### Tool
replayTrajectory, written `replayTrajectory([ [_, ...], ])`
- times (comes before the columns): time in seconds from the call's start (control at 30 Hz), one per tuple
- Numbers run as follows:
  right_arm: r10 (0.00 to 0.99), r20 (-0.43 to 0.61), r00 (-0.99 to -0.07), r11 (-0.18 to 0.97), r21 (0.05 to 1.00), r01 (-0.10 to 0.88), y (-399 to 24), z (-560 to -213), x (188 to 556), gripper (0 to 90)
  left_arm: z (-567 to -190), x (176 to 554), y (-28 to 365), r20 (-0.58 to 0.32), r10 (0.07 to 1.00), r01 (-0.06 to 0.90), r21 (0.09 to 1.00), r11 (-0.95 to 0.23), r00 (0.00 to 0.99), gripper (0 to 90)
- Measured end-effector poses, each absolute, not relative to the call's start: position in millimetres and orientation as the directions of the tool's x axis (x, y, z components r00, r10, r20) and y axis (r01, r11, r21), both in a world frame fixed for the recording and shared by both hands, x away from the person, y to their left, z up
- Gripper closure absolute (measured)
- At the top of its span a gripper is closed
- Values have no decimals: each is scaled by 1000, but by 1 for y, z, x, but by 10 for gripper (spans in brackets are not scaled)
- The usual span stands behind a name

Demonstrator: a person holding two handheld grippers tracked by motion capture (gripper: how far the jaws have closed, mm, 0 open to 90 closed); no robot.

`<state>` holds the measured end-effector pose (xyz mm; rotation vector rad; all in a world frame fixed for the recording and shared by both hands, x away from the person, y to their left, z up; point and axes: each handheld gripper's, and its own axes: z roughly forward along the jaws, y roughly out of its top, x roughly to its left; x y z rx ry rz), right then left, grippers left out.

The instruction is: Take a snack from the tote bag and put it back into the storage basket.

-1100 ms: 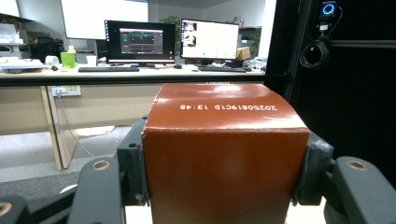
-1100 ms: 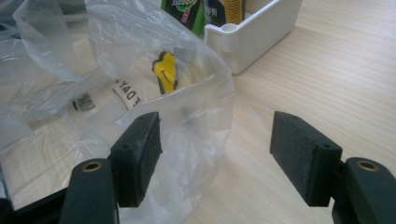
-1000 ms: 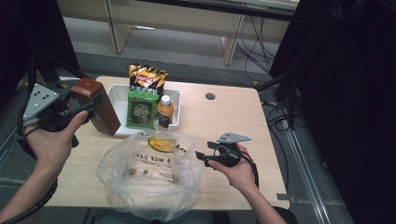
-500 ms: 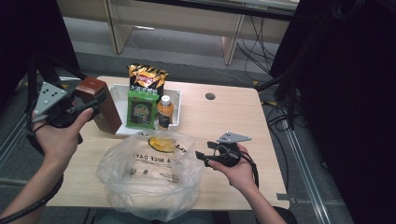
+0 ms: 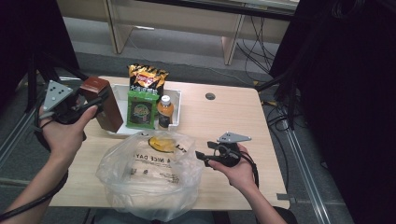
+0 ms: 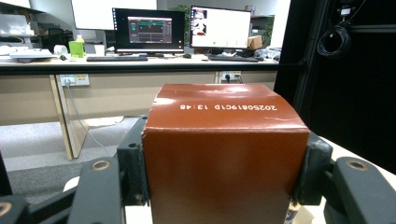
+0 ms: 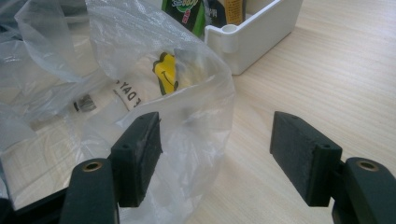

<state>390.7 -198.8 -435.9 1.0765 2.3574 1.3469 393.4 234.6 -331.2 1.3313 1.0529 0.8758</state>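
Clamping a brown carton (image 5: 100, 102) between both pads, the left tongs (image 5: 95, 101) hold it upright over the counter's (image 5: 233, 121) left rear corner, just beside the white tray (image 5: 175, 95) that carries a chip bag (image 5: 147, 77), a green packet (image 5: 141, 109) and an orange-capped bottle (image 5: 164, 111); in the left gripper view the carton (image 6: 224, 158) shows a printed date code on its top. Resting in the person's right hand near the front edge, the right tongs (image 7: 217, 154) stand open with nothing pressed between them, 1 pad just beside the clear plastic bag (image 5: 149, 179), whose mouth (image 7: 140, 70) faces the tray.
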Motion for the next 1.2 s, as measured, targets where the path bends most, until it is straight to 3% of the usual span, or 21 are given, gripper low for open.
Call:
replayTrajectory([
  [1.2, 689, 142, -711, 320, 821, 473, -201, -434, 391, 346, -345, 432, 222, -71, 959, 104, 994, 44, 274, 372],
])
